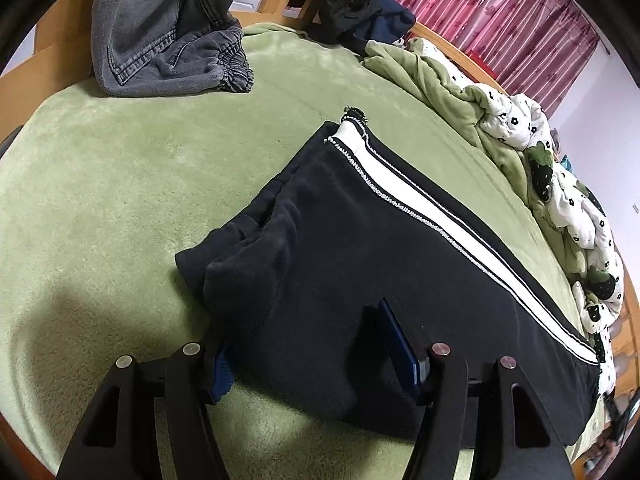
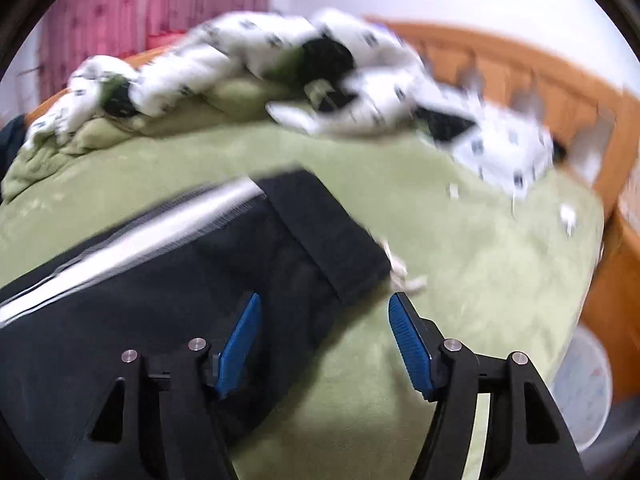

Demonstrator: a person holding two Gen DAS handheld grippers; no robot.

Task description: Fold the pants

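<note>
Black pants [image 1: 340, 248] with a white side stripe [image 1: 440, 216] lie flat on the green blanket [image 1: 120, 184]. My left gripper [image 1: 304, 332] straddles their near edge. Its left pad [image 1: 222, 376] sits at the fabric's edge and its right pad [image 1: 400, 348] rests on top. The jaws stand apart, with cloth lying loosely between them. In the blurred right wrist view, my right gripper [image 2: 325, 304] is open above the waistband end of the pants [image 2: 192, 280]. One pad [image 2: 240, 340] is over the black cloth and the other pad [image 2: 410, 344] is over the blanket [image 2: 480, 280]. Nothing is pinched.
Grey jeans [image 1: 160, 40] and a dark heap of clothes [image 1: 352, 4] lie at the bed's far end. A white patterned quilt [image 1: 560, 184] [image 2: 320, 68] is bunched along one side. A wooden bed frame [image 2: 540, 80] and pink curtains [image 1: 500, 20] stand behind, and a pale bin [image 2: 580, 384] stands beside the bed.
</note>
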